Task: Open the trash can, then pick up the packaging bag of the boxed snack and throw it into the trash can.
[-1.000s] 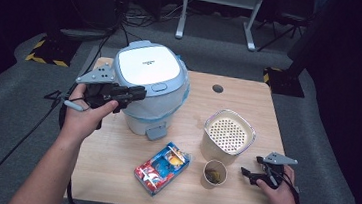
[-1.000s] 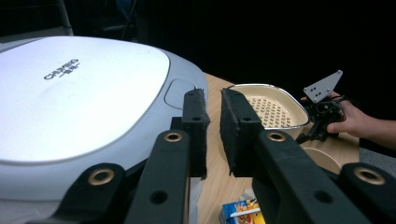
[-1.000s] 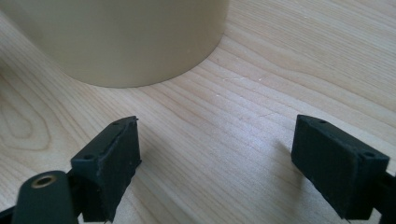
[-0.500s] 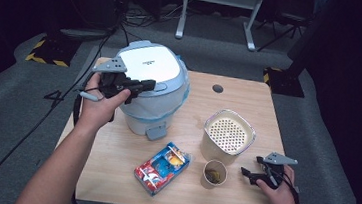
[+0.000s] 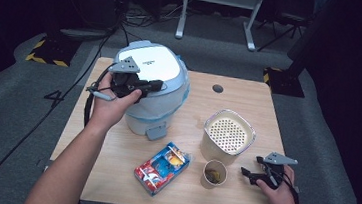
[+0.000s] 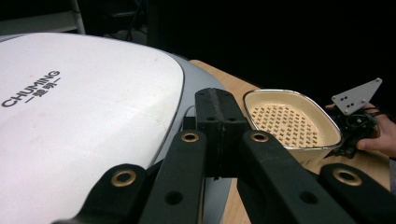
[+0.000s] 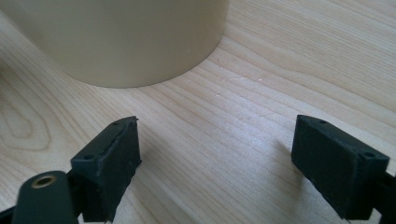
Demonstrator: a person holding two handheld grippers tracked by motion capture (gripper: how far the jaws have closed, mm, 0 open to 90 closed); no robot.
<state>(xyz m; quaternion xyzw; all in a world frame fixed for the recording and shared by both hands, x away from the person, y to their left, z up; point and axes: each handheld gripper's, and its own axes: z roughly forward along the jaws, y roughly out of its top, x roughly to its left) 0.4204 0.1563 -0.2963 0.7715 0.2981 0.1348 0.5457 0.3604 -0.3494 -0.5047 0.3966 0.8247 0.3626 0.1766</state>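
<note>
While the clenched left hand-held gripper is being held over the cooker's white lid, the right hand-held gripper is being rested, released, on the tabletop

I am holding my left gripper over the cooker lid, jaws pressed together. I am resting my right gripper far right of it, jaws spread apart.
</note>
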